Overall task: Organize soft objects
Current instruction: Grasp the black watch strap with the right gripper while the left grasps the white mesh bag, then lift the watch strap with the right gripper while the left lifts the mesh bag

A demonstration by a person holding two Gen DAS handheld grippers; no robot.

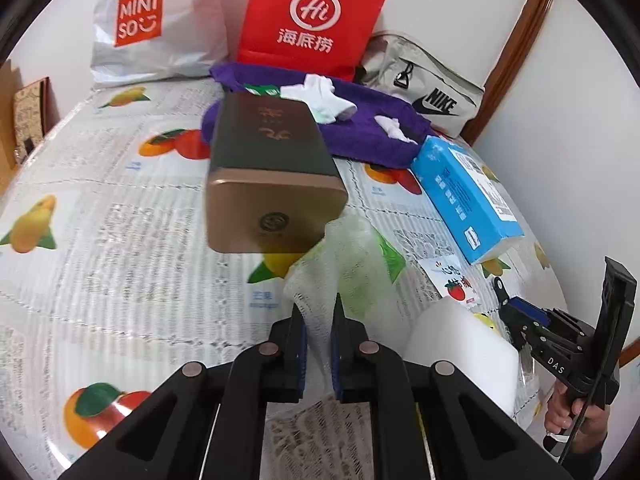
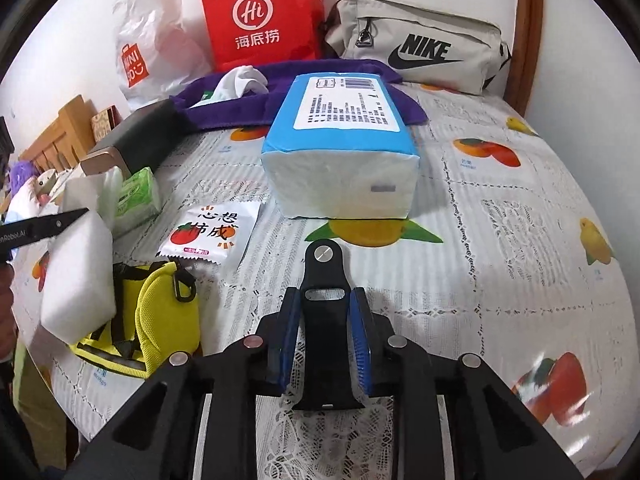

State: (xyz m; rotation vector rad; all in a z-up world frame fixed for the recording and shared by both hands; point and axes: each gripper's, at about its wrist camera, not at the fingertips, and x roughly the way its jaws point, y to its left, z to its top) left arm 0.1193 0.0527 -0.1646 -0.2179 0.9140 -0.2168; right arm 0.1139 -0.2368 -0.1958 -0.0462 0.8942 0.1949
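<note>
My left gripper is shut on a white foam net sleeve that stands up from between its pads. A green tissue pack lies just behind the sleeve. A white foam block sits to the right of it. My right gripper is shut on a black plastic clip, low over the tablecloth. In front of it lies a blue tissue pack. A purple towel with white socks on it lies at the back.
A dark tin box with a gold end stands ahead of the left gripper. A tomato-print sachet and a yellow pouch lie left of the right gripper. A Miniso bag, a red paper bag and a Nike bag line the wall.
</note>
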